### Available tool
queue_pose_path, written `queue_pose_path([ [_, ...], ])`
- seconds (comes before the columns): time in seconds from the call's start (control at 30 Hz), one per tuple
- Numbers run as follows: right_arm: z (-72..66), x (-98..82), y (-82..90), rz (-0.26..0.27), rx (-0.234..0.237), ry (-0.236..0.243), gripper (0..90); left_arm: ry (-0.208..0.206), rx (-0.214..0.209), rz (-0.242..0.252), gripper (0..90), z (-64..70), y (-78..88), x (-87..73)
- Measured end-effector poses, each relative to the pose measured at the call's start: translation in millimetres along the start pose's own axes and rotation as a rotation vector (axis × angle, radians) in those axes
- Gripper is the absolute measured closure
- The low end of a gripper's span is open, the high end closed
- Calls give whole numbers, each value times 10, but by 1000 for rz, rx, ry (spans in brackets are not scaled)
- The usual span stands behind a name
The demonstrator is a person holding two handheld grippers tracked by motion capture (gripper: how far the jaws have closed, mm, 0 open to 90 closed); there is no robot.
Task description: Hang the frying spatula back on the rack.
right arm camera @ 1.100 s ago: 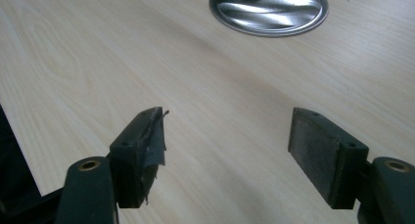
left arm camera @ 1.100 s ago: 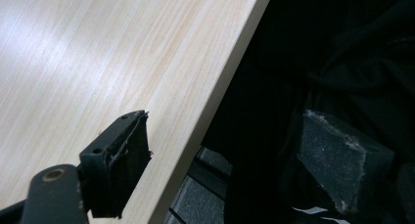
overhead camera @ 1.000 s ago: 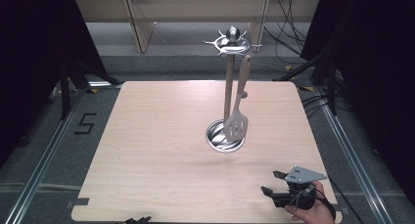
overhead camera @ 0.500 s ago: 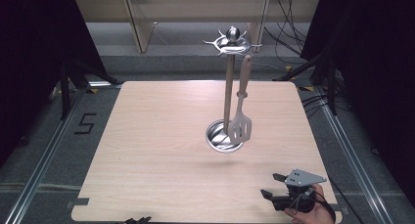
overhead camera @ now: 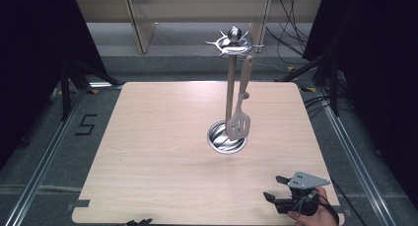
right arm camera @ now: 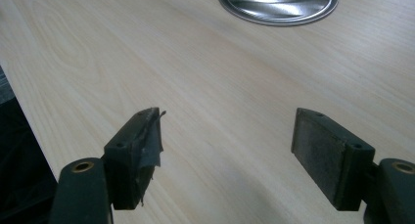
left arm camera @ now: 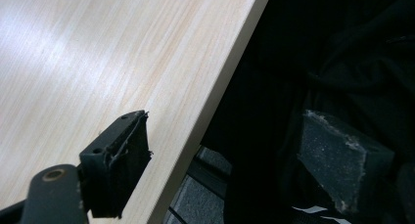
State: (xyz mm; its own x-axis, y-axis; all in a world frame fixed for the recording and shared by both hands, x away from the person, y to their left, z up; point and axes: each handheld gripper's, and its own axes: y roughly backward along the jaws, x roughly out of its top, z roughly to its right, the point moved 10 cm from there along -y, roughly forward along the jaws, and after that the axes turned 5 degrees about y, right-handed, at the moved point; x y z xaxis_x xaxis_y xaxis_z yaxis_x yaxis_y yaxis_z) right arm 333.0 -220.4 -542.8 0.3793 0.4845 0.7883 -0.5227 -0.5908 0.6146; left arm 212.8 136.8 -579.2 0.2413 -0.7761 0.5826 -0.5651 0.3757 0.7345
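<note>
A metal utensil stand (overhead camera: 229, 83) rises from a round steel base (overhead camera: 226, 138) right of the table's middle. A wooden slotted spatula (overhead camera: 240, 107) hangs from one of the hooks at its top. My right gripper (overhead camera: 272, 186) hovers near the table's front right corner, held by a hand, open and holding nothing. In the right gripper view its jaws (right arm camera: 227, 145) stand wide apart over bare wood, with the steel base (right arm camera: 278, 6) ahead. My left gripper (left arm camera: 230, 160) is open over the table's front edge. Its tips (overhead camera: 139, 221) peek in at the bottom of the high view.
The light wooden table (overhead camera: 162, 152) stands on a dark floor with metal rails on both sides. Cables lie behind it to the right. Wooden furniture legs stand at the back. Dark cloth hangs below the table's front edge (left arm camera: 205, 111).
The hanging spatula sways slightly from side to side on its hook. Both grippers stay about where they were, still open.
</note>
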Motion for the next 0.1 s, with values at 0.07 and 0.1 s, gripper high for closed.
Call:
queue_pose_path([
  [0.07,-13,-10,0,-10,11,-13,281,0,-1,0,182,-1,1,1],
  [0.1,-13,-10,0,-10,11,-13,281,0,-1,0,182,-1,1,1],
])
